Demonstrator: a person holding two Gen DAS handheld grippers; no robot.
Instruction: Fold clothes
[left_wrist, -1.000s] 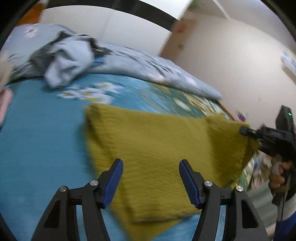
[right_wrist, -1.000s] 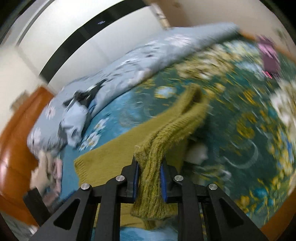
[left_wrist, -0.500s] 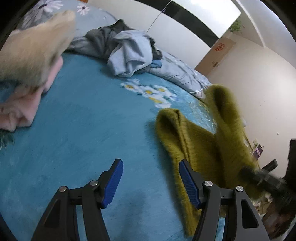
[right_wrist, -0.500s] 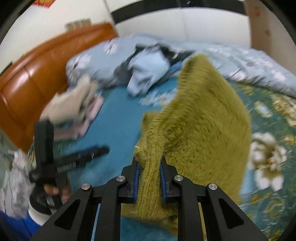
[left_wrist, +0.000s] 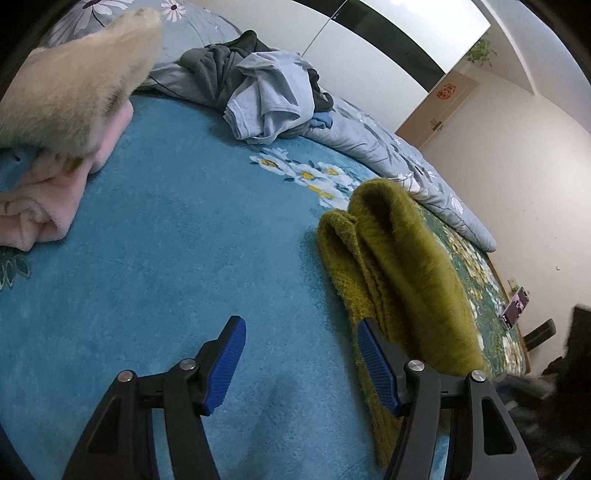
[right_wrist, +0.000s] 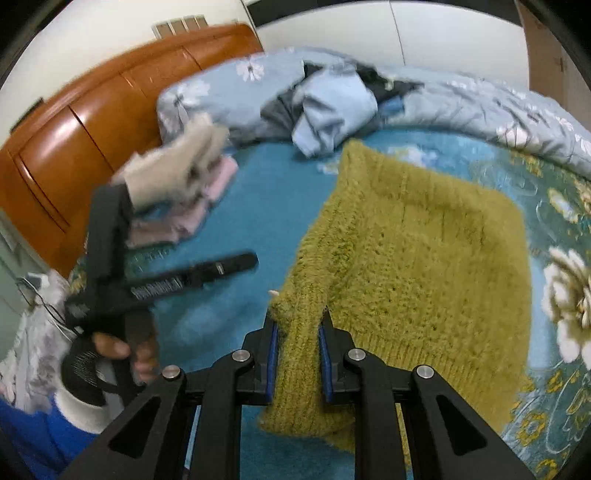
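Bedding surrounds the sweater (right_wrist: 424, 254) on all sides. The sweater, olive green and knitted, lies partly folded on the blue blanket (left_wrist: 166, 258). Beyond the sweater, a heap of light blue and dark grey clothes (left_wrist: 266, 92) rests against the grey flowered duvet (left_wrist: 406, 158). Left of the sweater, well apart from it, sits a stack of folded garments: a cream one (left_wrist: 74, 85) on top of a pink one (left_wrist: 48, 195). Behind that stack stands the orange wooden headboard (right_wrist: 92, 122). Nothing lies on the blanket between the sweater and the stack.

Right gripper (right_wrist: 297, 354): the fingers are pressed onto a bunched edge of the sweater, which fills the gap between the blue pads and hangs down below them. The rest of the sweater spreads out flat beyond the gripper.

Left gripper (left_wrist: 299, 354): the fingers are spread wide and hold nothing. It hangs over bare blanket just left of the sweater; the right-hand finger (left_wrist: 376, 365) overlaps the sweater's near edge in the left wrist view, and contact cannot be judged. A hand (right_wrist: 125, 350) grips its handle.
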